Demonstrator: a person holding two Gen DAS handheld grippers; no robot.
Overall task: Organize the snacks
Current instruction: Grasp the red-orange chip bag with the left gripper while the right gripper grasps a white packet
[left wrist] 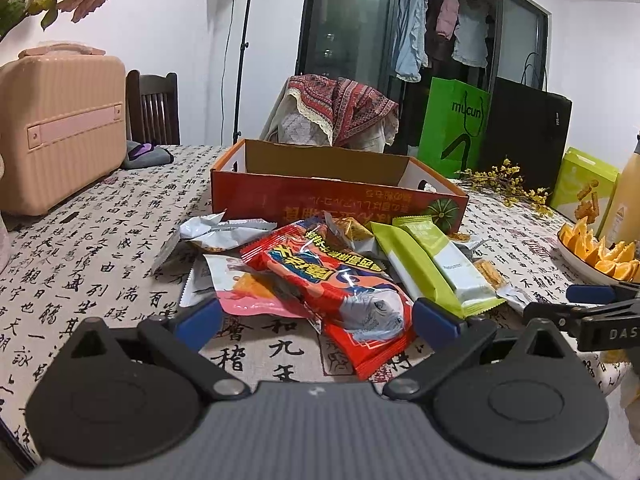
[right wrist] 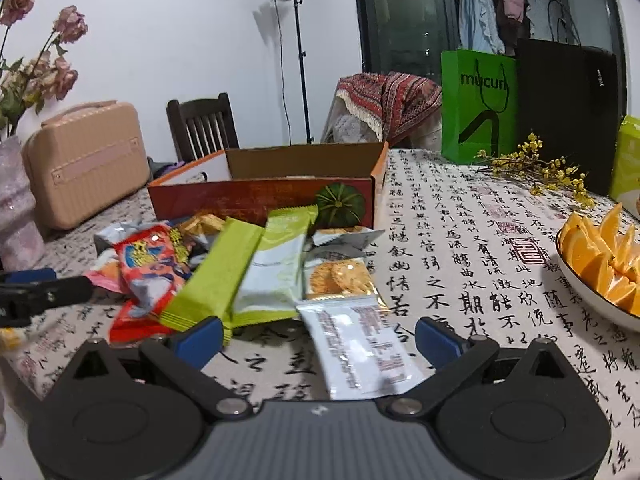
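Observation:
A pile of snack packets lies on the tablecloth in front of an open orange cardboard box [left wrist: 256,196] [right wrist: 260,196]. My left gripper [left wrist: 318,318] is open, its blue fingertips either side of a red packet [left wrist: 340,284] at the near edge of the pile. My right gripper [right wrist: 318,338] is open, astride a white packet [right wrist: 360,348] that lies in front of a biscuit packet [right wrist: 340,276]. Two green packets [right wrist: 248,272] [left wrist: 432,264] lie in the middle of the pile. The red packet also shows in the right wrist view [right wrist: 152,268].
A bowl of orange wedges [right wrist: 576,280] [left wrist: 572,260] sits at the right. A pink case [left wrist: 60,136] stands at the left, flowers in a vase [right wrist: 16,200] beside it. Green [right wrist: 476,108] and black [right wrist: 568,112] bags and yellow sprigs [right wrist: 536,168] stand behind.

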